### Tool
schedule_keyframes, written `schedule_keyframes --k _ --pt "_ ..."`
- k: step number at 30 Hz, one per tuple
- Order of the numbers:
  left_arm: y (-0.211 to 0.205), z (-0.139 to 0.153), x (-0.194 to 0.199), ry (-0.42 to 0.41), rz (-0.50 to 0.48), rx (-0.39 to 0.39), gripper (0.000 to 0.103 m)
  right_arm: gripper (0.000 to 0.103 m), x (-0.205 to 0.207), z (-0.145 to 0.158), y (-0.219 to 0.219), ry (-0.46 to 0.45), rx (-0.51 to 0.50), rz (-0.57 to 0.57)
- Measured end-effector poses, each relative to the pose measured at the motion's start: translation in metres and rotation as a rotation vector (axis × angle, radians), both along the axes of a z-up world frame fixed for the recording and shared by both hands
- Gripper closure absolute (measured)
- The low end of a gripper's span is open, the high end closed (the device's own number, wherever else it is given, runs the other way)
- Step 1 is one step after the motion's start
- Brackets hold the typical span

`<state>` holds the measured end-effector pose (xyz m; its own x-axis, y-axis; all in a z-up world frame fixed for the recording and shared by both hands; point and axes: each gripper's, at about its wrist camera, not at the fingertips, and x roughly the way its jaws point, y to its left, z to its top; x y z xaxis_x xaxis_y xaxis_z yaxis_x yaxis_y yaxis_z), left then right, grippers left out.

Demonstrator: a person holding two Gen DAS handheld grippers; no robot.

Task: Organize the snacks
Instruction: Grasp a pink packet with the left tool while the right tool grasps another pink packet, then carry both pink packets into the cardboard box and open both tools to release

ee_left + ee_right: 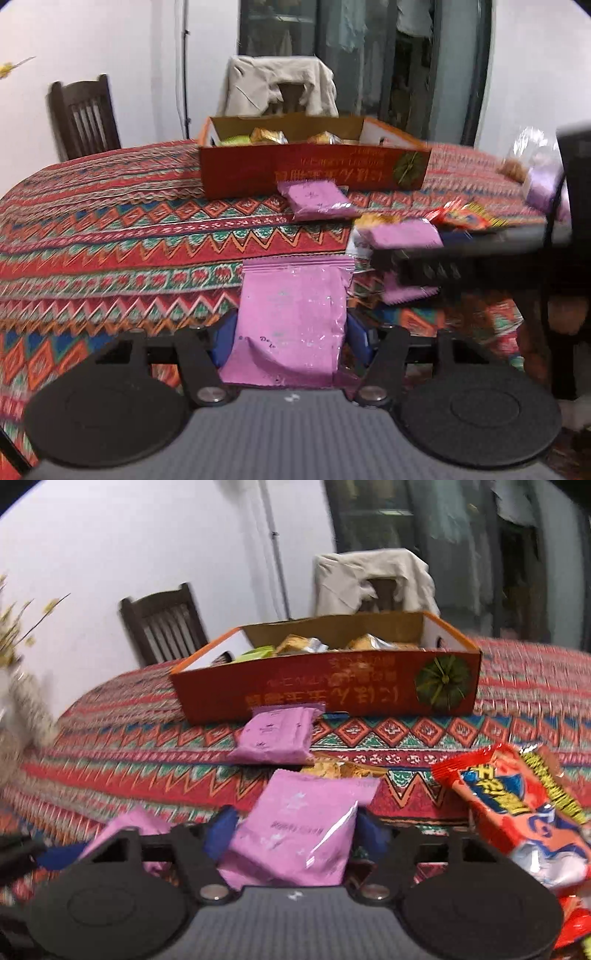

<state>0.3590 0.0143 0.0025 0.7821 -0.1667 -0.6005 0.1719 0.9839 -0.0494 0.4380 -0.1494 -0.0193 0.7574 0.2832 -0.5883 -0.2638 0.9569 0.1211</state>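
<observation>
both grippers (290, 336) (293, 830) clamp pink packets (291, 317) (295, 834)

A shallow red cardboard box (314, 173) sits open on the table, holding gold and green wrapped snacks (267, 136). A flat purple packet (316, 197) lies against its front wall, another purple packet (299, 838) nearer.

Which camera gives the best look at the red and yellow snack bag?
The right wrist view: the red and yellow snack bag lies close at the right, with its printed front readable as graphics. The left wrist view shows it only small, blurred and partly hidden behind the right gripper.
</observation>
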Motion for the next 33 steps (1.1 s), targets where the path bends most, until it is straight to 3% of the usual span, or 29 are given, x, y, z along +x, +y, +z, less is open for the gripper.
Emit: schedule_keyframes --k 2,5,12,21,22,23,33 --pt "0.003 0.005 -0.022 -0.008 0.036 -0.054 0.041 0.045 -0.022 0.006 -0.011 -0.02 -0.053 0.035" --pt "-0.001 0.006 -0.047 0.002 0.067 -0.114 0.041 0.046 -0.063 0.01 -0.036 0.01 -0.037 0.113" --pt "-0.036 -0.001 -0.054 0.038 0.004 -0.071 0.037 0.046 -0.142 0.014 -0.077 0.041 -0.049 0.154" --pt "-0.044 -0.01 -0.056 0.085 0.025 -0.059 0.029 0.034 -0.156 0.01 -0.081 -0.007 -0.026 0.098" --pt "-0.046 -0.011 -0.057 0.085 0.026 -0.056 0.03 0.033 -0.155 0.008 -0.079 -0.006 -0.029 0.093" --pt "-0.046 -0.012 -0.058 0.084 0.025 -0.05 0.038 0.032 -0.154 0.006 -0.076 -0.004 -0.038 0.087" --pt "-0.051 -0.012 -0.056 0.072 0.0 -0.049 0.042 0.041 -0.155 0.002 -0.076 -0.002 -0.043 0.066"
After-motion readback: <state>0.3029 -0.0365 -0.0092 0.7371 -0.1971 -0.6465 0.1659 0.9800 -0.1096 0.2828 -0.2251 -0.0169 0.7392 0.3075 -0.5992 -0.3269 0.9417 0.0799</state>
